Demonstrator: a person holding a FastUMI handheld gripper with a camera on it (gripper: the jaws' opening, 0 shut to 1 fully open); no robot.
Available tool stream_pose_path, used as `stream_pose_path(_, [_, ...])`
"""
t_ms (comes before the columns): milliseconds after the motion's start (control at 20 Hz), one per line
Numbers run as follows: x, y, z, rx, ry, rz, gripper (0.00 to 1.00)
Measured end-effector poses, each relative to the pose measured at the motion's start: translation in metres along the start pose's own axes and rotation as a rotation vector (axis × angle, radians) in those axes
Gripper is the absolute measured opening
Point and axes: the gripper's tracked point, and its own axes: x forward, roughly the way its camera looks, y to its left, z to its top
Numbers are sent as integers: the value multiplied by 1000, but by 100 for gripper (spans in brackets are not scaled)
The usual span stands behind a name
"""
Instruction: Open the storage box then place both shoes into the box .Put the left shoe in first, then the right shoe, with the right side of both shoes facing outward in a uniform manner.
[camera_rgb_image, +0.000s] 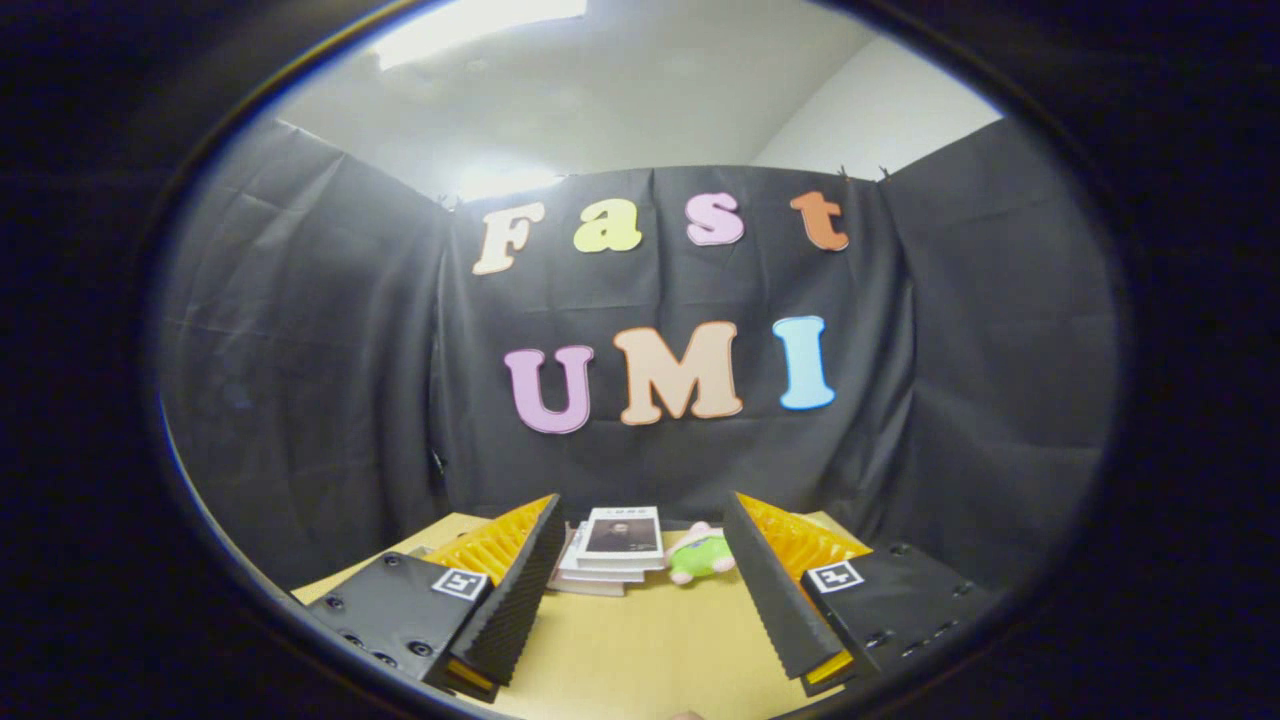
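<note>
My gripper (640, 525) is open, its two fingers spread wide above a light wooden table (640, 650), with nothing between them. It is tilted upward, so much of the view takes in the booth wall and the ceiling. Beyond the fingers, near the table's far edge, lies a stack of books (612, 550), and a small green plush toy (700, 555) sits just to its right.
Black cloth walls close the booth behind the table and on both sides. A bright ceiling light shines above the back wall. Bare tabletop stretches between the fingers up to the books.
</note>
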Motion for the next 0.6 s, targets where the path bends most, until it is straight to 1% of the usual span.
stream_pose_path(150, [-1,-21,2,-2,-13,-20,99])
stream_pose_path(250, [-1,-30,5,8,-21,-19,99])
stream_pose_path(400, [-1,-37,7,-12,-31,-10,99])
stream_pose_path(600, [3,-34,10,-48,-46,7,99])
